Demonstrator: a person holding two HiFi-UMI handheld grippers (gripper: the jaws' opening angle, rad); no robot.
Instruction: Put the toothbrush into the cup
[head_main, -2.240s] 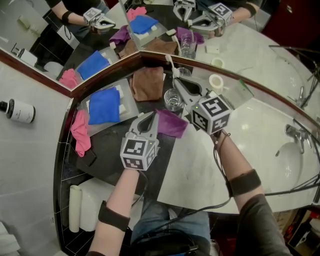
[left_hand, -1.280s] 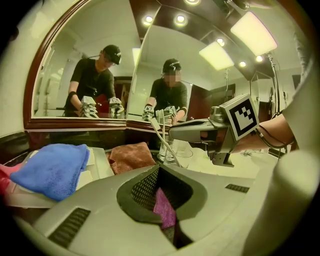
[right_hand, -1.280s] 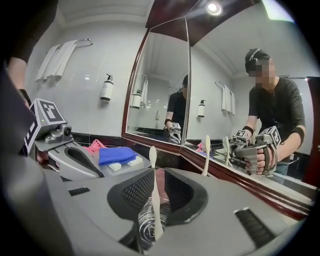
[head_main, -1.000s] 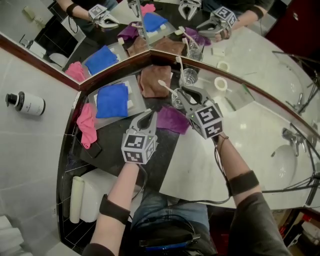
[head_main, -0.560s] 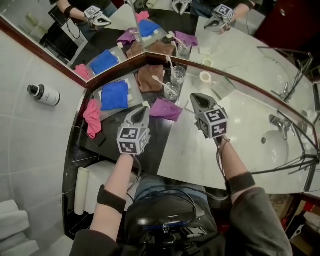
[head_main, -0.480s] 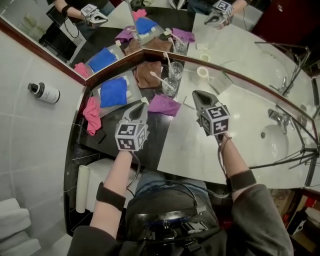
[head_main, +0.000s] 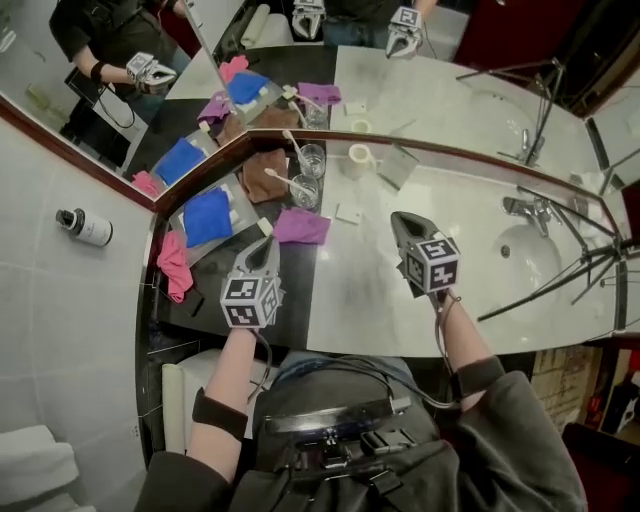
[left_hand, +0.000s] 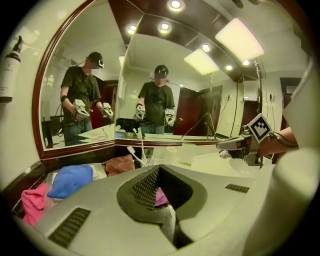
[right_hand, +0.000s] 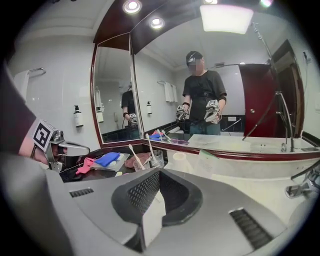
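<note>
No legible text, brand or number anywhere. Label on the dispenser bottle (head_main: 85, 227) at the tiled wall: print too small to read. Square markers (head_main: 245, 291) on the left gripper (head_main: 266, 245) and right gripper (head_main: 402, 220): black-and-white code patterns, no letters or digits.

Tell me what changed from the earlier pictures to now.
The right gripper left the toothbrush leaning in the near cup, which was empty at first. It then closed its empty jaws and drew back over the white counter. The left gripper, shut throughout, pulled back slightly. The far cup, the second toothbrush in it and the purple cloth stayed put.
</note>
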